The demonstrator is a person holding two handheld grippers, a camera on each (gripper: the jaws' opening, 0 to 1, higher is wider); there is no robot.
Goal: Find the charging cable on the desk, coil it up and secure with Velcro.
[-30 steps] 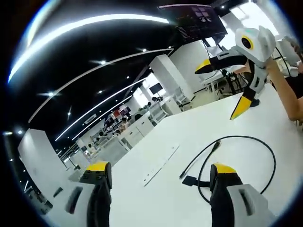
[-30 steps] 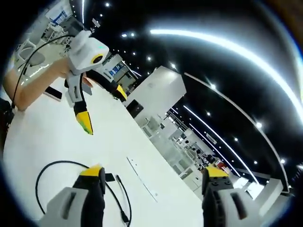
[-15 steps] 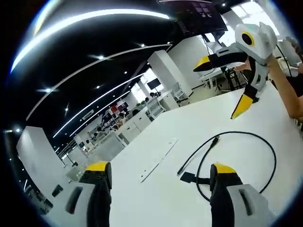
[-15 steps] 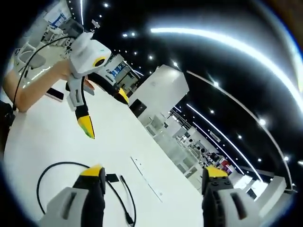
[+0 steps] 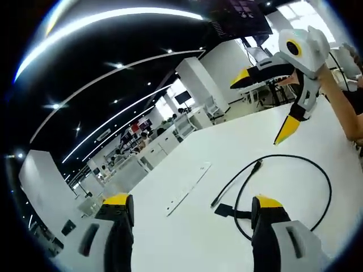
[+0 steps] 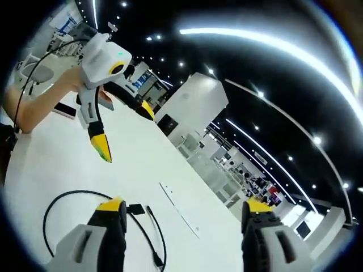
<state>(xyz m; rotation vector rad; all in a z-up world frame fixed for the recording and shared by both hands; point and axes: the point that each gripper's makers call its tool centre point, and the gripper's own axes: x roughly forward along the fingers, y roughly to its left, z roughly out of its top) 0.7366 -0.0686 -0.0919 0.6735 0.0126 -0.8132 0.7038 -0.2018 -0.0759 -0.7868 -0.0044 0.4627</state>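
Little has changed since a second ago: both views have tilted slightly, and the single black charging cable [image 5: 283,170] still lies looped on the white desk [image 5: 187,226], untouched. Two grippers hover above it: the left gripper [image 5: 193,207] with jaws wide and empty, the right gripper [image 6: 184,212] likewise spread. Behind is a large open office with ceiling light strips [image 5: 113,22]

One black charging cable [image 5: 306,170] with one Velcro strap [image 5: 224,211], one white worktop [image 5: 187,238], one thin flat strip [image 5: 187,190], two grippers, left gripper [image 6: 116,122] and right gripper [image 5: 266,99], two yellow-tipped fingers [image 5: 286,129] each
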